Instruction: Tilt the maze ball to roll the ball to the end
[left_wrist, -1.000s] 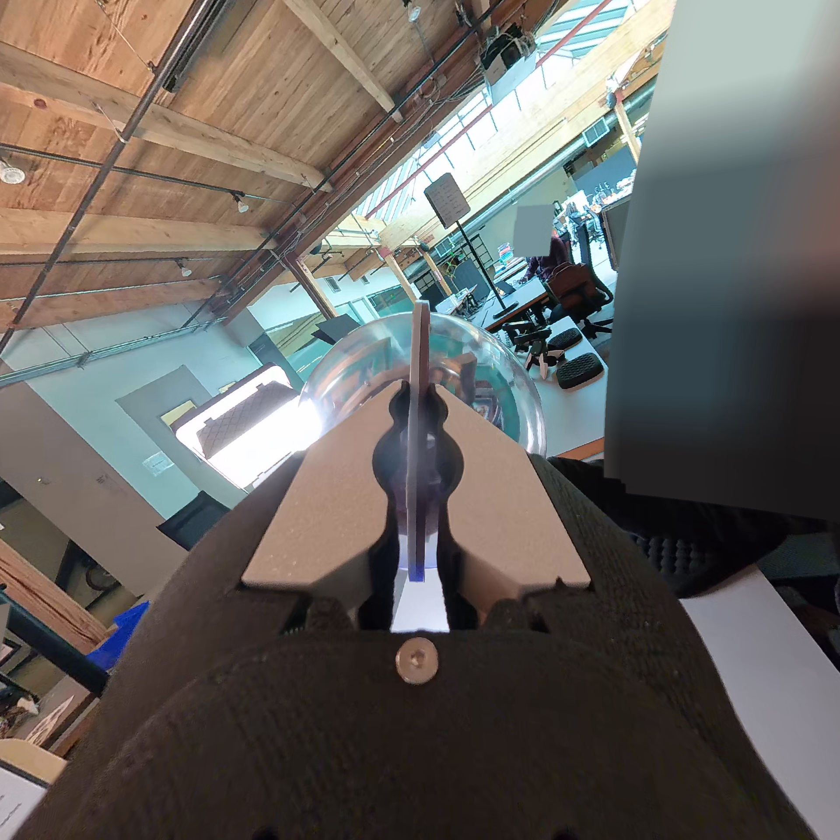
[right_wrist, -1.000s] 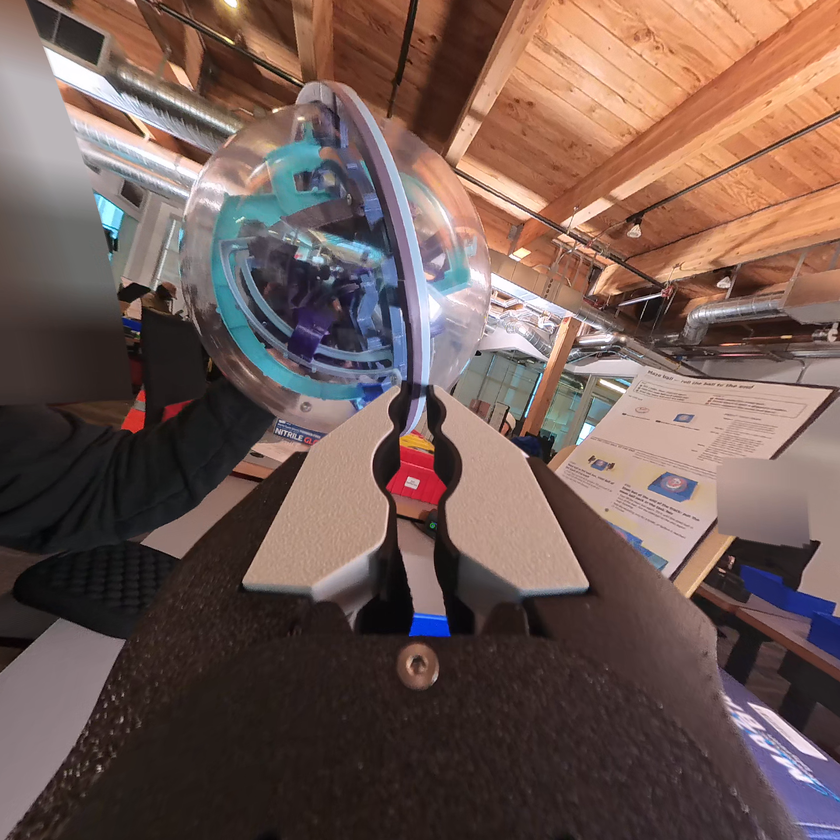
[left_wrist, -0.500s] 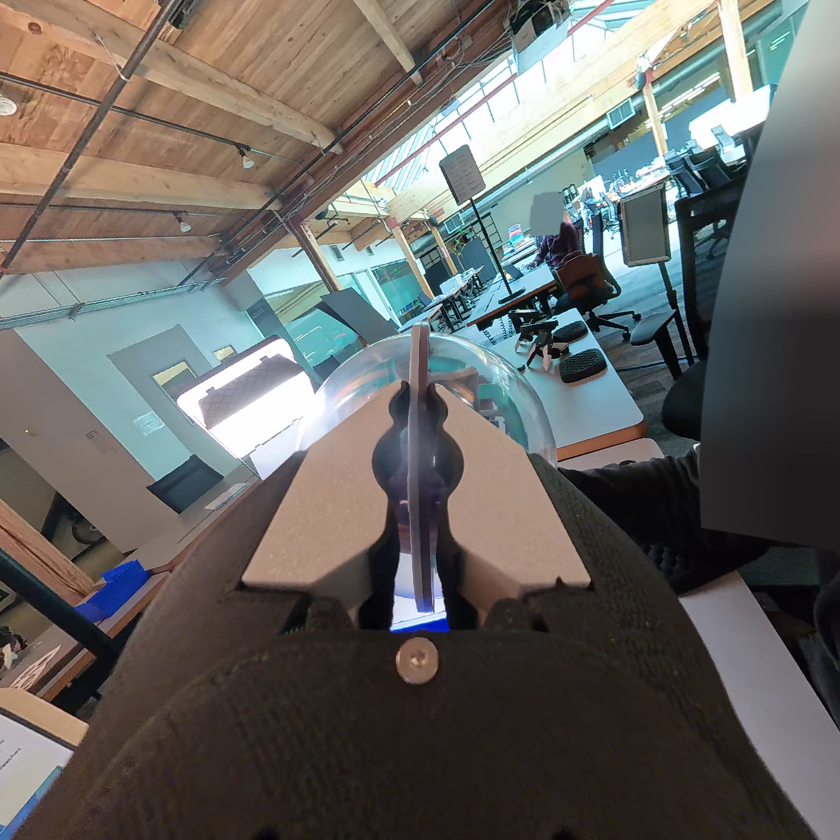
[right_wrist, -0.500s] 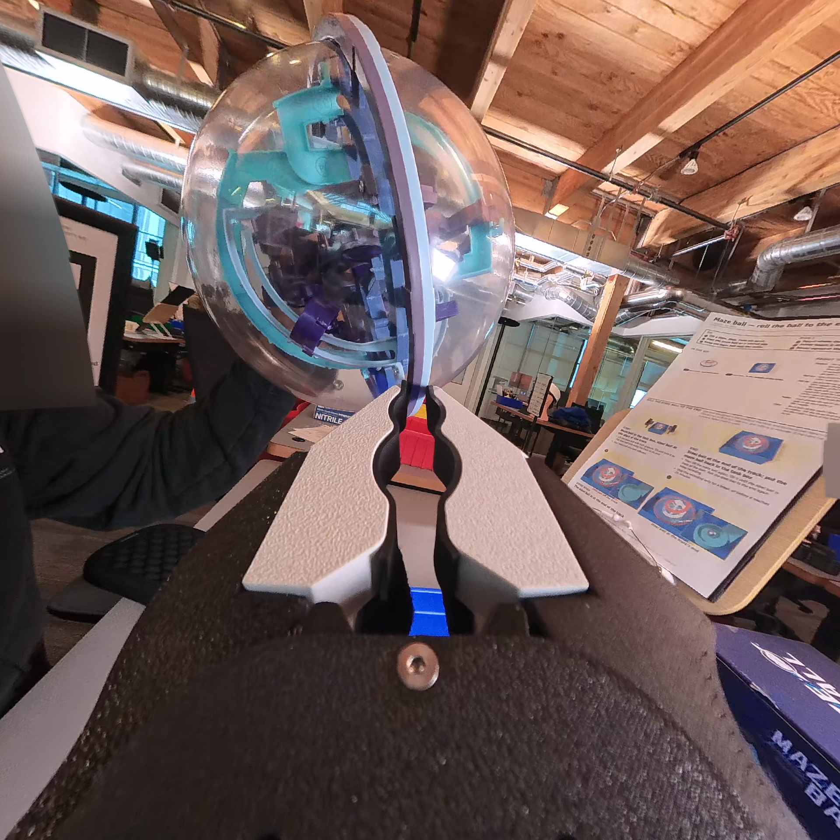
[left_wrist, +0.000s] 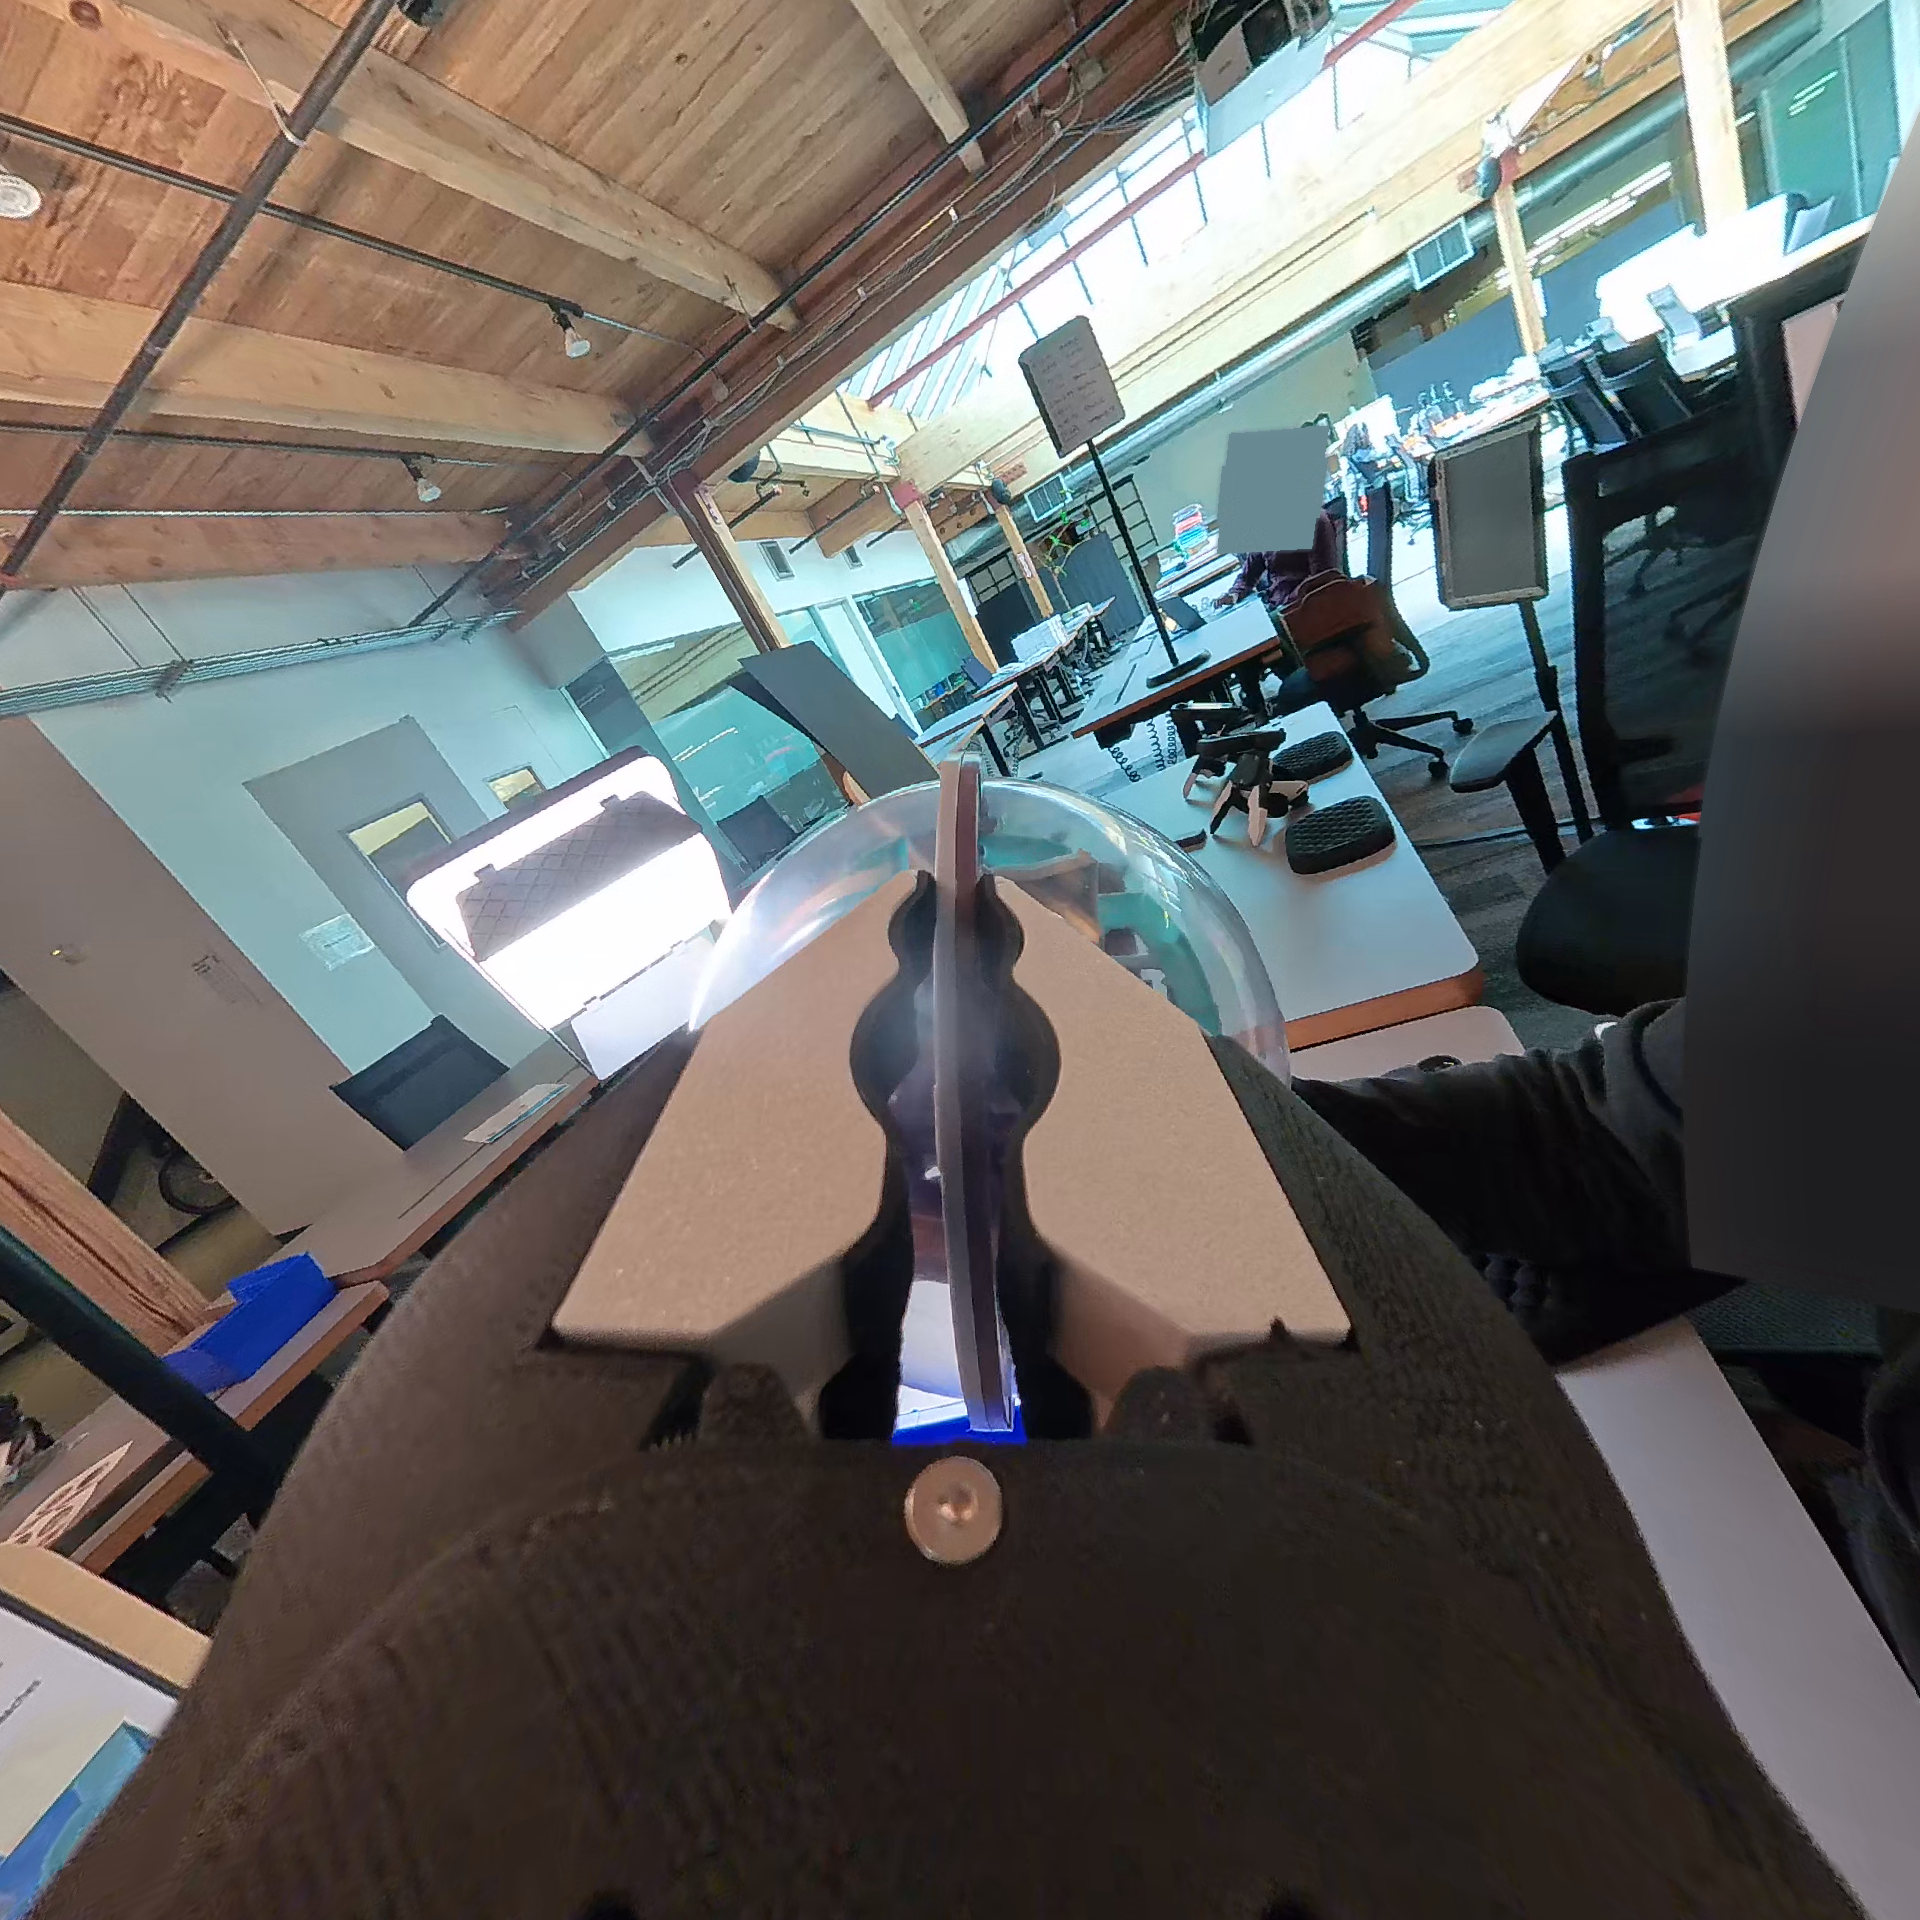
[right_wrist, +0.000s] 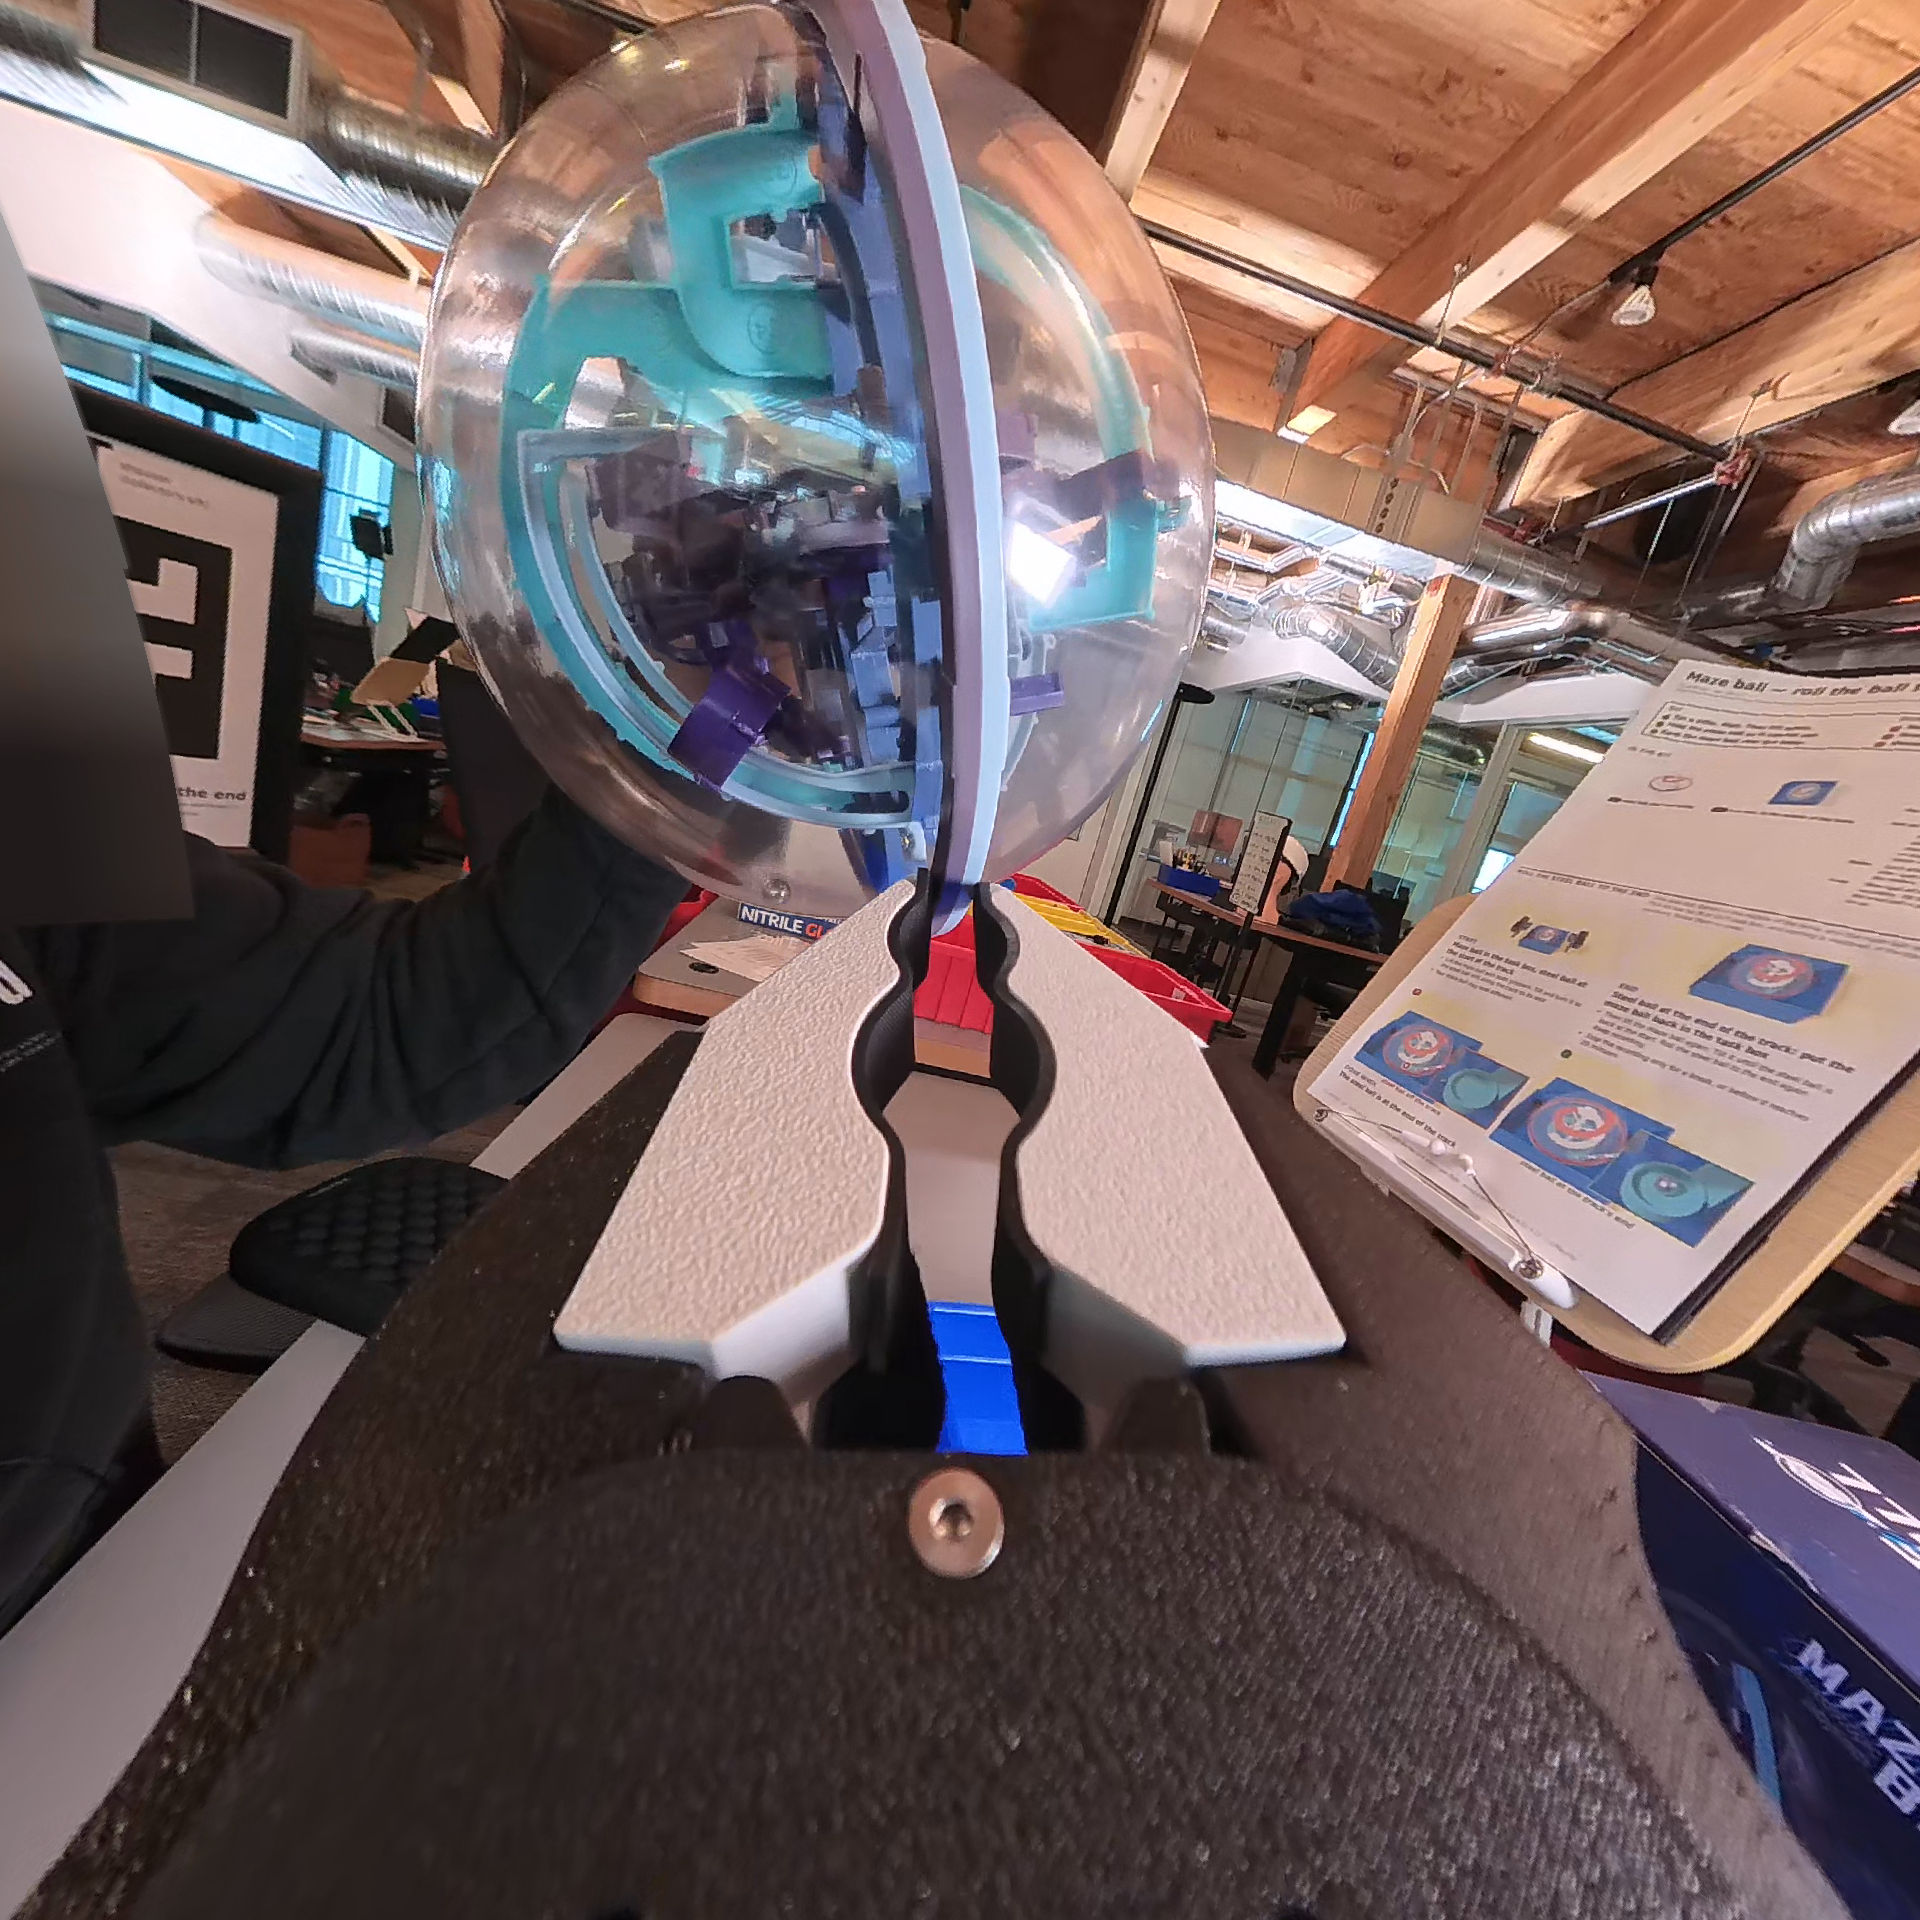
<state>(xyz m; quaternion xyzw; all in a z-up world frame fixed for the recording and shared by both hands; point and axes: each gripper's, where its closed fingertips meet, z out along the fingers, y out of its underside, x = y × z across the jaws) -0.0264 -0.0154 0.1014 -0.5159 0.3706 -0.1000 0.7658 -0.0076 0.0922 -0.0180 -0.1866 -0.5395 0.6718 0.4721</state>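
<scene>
The maze ball (right_wrist: 790, 468) is a clear sphere with teal, blue and purple tracks inside and a pale flat rim around its middle. It is held up in the air. My right gripper (right_wrist: 948, 902) is shut on the rim's lower edge at its fingertips. A small steel ball (right_wrist: 774, 888) lies at the bottom of the sphere's left half. In the left wrist view the sphere (left_wrist: 1174, 904) shows beyond my left gripper (left_wrist: 958, 888), which is shut on the rim (left_wrist: 954, 831), with the rim running deep between its fingers.
A person's dark sleeve (right_wrist: 343, 987) reaches behind the ball. An instruction sheet on a wooden board (right_wrist: 1621, 1039) stands at the right, with a dark blue box (right_wrist: 1808, 1621) below it. Red and yellow bins (right_wrist: 1122, 966) sit behind. A white table (left_wrist: 1351, 914) holds black pads.
Both grippers stayed shut on the rim. The ball has tilted and risen in the right wrist view, with its rim now nearly upright. Both views have swung lower, showing more of the room.
</scene>
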